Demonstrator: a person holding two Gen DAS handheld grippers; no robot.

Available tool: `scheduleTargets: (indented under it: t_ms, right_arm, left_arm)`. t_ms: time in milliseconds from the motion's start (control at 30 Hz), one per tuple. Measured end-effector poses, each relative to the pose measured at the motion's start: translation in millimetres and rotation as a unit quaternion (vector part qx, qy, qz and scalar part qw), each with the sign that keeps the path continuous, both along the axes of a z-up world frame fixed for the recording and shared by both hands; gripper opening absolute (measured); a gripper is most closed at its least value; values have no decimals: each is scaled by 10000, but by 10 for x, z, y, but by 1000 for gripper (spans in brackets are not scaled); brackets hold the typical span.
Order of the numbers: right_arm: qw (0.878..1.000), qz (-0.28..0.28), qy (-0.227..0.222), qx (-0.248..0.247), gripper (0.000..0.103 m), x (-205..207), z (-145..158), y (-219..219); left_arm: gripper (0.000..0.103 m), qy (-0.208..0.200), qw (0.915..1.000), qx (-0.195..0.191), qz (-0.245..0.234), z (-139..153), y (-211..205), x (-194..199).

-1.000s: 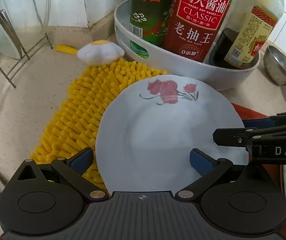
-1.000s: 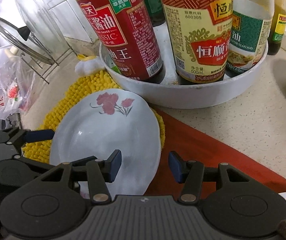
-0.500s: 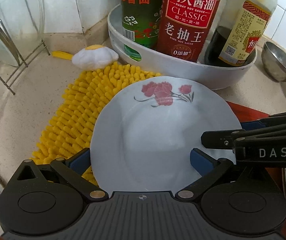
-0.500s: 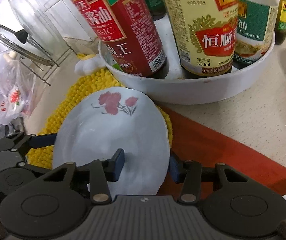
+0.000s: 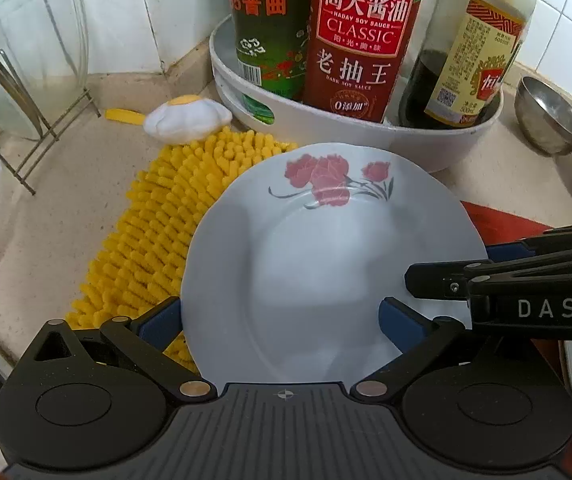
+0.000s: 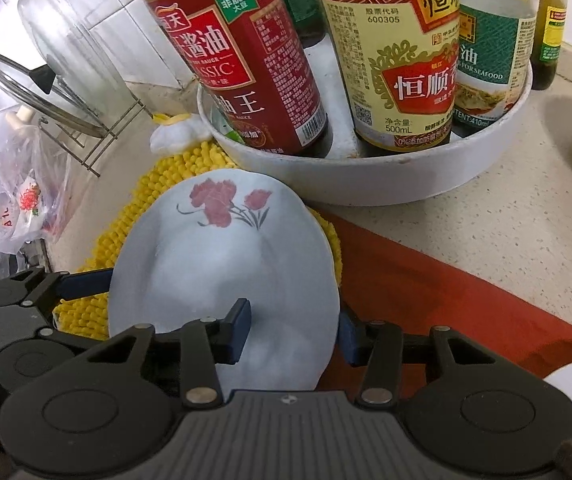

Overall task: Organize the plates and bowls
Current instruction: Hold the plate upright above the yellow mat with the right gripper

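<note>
White flowered plate (image 5: 326, 264) hovers above the yellow chenille mat (image 5: 154, 232): your left gripper (image 5: 282, 316) spreads wide around its near rim without pinching, your right gripper (image 6: 292, 334) straddles its right edge, not visibly clamped, so squeeze there before lifting

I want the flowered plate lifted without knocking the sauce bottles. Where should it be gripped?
Grip the flowered plate by its thin near rim, opposite the flower print, coming from the near side. The right gripper already straddles that edge, one finger over, one under. The bottle tray crowds the far rim.
</note>
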State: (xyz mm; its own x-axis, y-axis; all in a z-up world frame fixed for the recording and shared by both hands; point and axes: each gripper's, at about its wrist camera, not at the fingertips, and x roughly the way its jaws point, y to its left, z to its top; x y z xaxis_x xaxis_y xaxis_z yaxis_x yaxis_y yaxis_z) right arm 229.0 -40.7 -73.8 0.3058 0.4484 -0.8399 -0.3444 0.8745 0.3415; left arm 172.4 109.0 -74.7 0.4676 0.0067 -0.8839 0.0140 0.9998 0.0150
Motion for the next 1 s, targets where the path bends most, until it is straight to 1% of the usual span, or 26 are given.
scheduleTargets:
  t_ms: [67, 167, 300, 467, 633, 833, 1000]
  right_arm:
    - [10000, 6, 1, -10, 43, -14, -1, 4]
    - [10000, -2, 74, -18, 43, 3, -68, -1]
    - [9999, -44, 84, 50, 43, -1, -68, -31]
    - [9991, -222, 218, 277, 43, -39, -105, -108]
    - [9993, -236, 136, 239, 43, -81, -63, -76]
    - [9994, -193, -48, 284, 43, -149, 80, -104]
    - [9990, -213, -160, 360, 43, -193, 169, -146]
  left_arm:
    - [103, 93, 9999, -72, -19, -37, 17, 10]
    - [103, 77, 9999, -145, -35, -52, 51, 15]
    - [103, 24, 9996, -265, -19, -70, 90, 22]
    - [103, -105, 9998, -150, -28, -66, 35, -29]
    - [103, -96, 9998, -145, 57, 17, 13, -86]
    - [102, -205, 9996, -131, 130, 147, -13, -132]
    - [102, -305, 9994, -116, 87, 246, -52, -170]
